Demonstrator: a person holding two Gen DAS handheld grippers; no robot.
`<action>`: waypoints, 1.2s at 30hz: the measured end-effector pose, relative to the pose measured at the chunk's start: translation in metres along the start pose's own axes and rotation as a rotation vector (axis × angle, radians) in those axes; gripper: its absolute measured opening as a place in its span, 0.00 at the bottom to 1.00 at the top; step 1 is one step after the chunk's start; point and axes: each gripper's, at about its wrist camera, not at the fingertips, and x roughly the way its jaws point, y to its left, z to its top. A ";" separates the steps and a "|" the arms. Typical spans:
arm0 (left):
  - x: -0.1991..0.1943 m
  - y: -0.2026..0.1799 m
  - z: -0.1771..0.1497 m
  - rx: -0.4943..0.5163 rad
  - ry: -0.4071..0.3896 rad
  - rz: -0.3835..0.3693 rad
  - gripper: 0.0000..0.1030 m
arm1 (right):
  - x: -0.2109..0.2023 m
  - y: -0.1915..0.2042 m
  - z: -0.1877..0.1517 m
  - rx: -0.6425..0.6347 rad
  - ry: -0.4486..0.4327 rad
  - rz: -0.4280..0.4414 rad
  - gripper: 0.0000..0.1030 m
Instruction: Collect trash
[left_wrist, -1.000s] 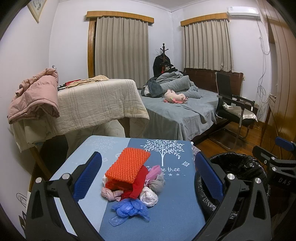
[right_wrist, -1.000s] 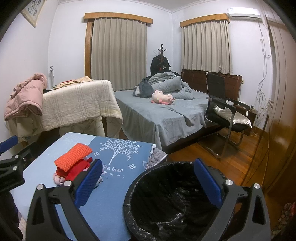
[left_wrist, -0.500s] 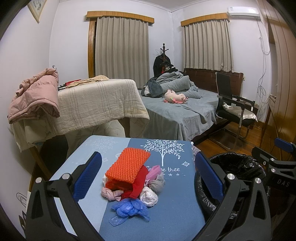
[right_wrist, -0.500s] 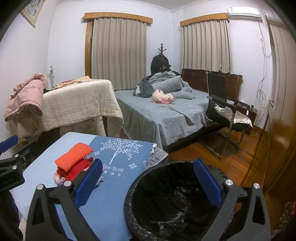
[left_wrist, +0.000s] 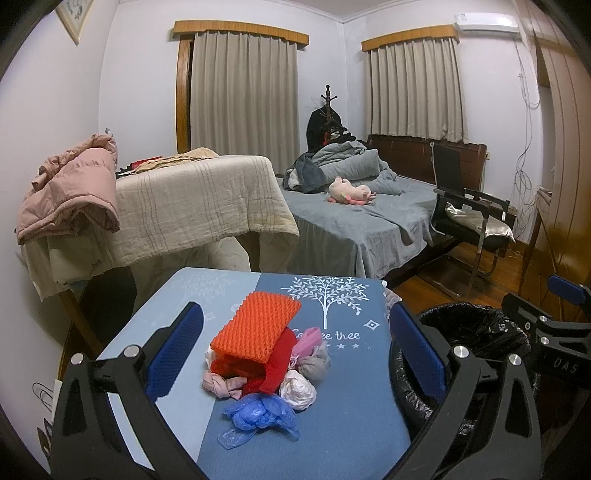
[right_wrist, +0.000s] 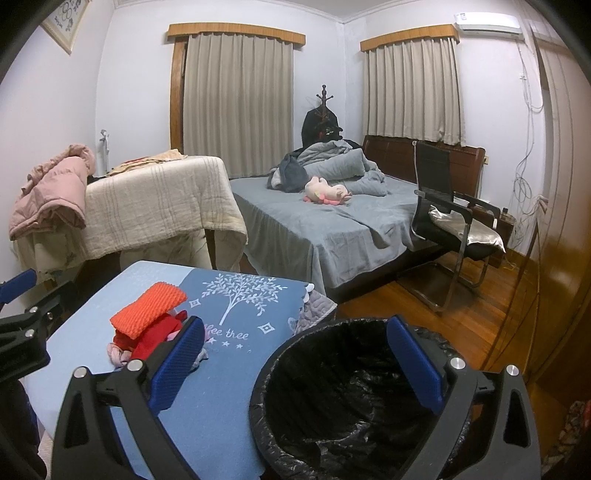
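Hovering with fingers spread wide, the left gripper (left_wrist: 291, 354) frames the trash pile (left_wrist: 264, 363) lying in the middle of the blue table (left_wrist: 347, 413). The right gripper (right_wrist: 295, 362), fingers equally spread and empty, hangs over the black-lined bin (right_wrist: 343, 398) beside the table's right edge.

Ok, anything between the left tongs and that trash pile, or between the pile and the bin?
Nothing visible. The left tongs hang open with the trash pile framed between them, and only bare blue tabletop separates it from the black-lined bin.
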 end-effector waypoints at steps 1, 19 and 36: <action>0.000 0.000 0.000 0.000 0.001 0.000 0.95 | 0.000 0.000 0.000 0.000 0.000 0.000 0.94; 0.000 0.001 0.000 -0.001 0.002 0.000 0.95 | 0.003 0.000 0.001 0.002 0.004 0.003 0.94; 0.019 0.020 -0.018 -0.023 0.037 0.040 0.95 | 0.027 0.033 -0.011 -0.016 0.029 0.058 0.94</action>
